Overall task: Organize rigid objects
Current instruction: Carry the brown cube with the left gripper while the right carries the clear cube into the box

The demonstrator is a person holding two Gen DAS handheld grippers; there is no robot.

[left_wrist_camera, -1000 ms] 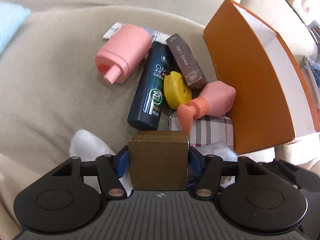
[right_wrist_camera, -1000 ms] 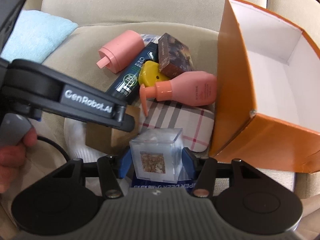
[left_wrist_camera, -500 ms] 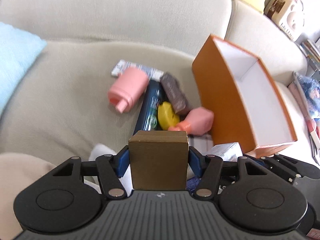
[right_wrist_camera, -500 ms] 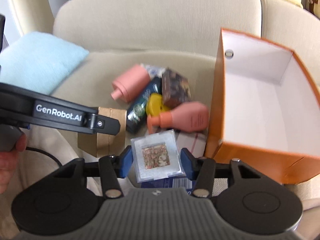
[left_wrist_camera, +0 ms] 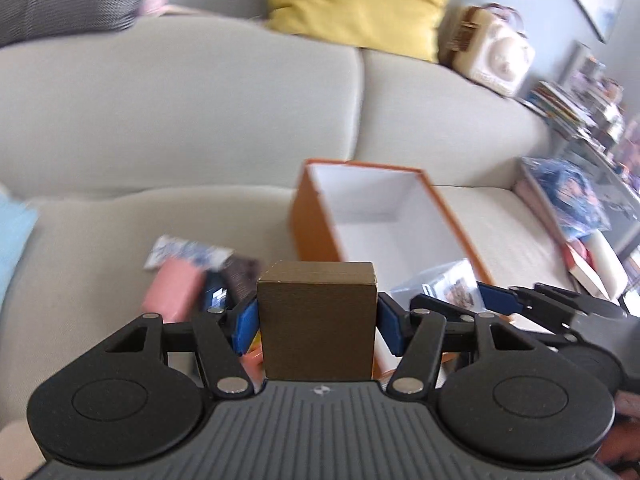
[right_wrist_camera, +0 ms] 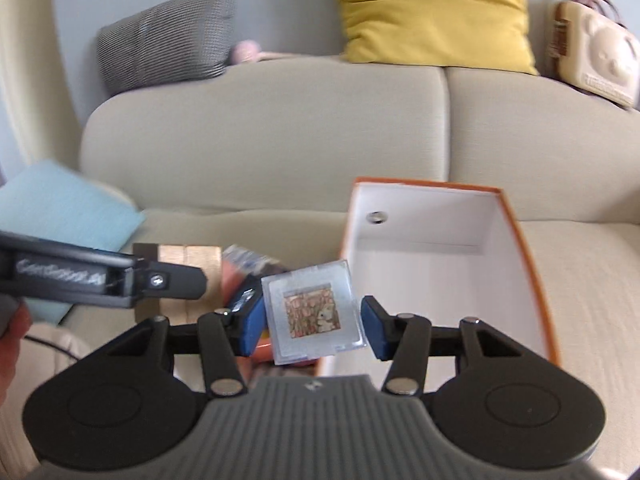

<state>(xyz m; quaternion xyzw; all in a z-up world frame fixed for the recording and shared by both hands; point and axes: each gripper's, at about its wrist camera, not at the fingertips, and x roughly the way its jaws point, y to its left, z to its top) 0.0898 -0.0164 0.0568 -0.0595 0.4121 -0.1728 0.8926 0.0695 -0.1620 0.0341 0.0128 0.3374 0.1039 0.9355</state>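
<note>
My left gripper [left_wrist_camera: 316, 322] is shut on a brown-gold box [left_wrist_camera: 316, 320], held above the sofa seat just left of the open orange box [left_wrist_camera: 310, 220]. My right gripper [right_wrist_camera: 312, 322] holds a clear plastic cube [right_wrist_camera: 314, 316] with a patterned picture inside; the cube is tilted and its right side stands slightly off the right pad. It hangs at the near left corner of the orange box [right_wrist_camera: 532, 256], whose white inside holds nothing. The pile of pink bottles [left_wrist_camera: 172, 292] and other items lies blurred below the left gripper.
The beige sofa back [right_wrist_camera: 280, 120] rises behind. A yellow cushion [right_wrist_camera: 432, 12], a grey cushion [right_wrist_camera: 168, 36] and a bear-shaped bag [right_wrist_camera: 596, 56] sit on top. A light blue cushion [right_wrist_camera: 64, 208] lies at the left. Books and clutter [left_wrist_camera: 576, 104] are at the right.
Both grippers have lifted with their boxes and tilted up, so the sofa back and cushions now show. The pile has dropped low in view. The clear cube has tilted in the right gripper.
</note>
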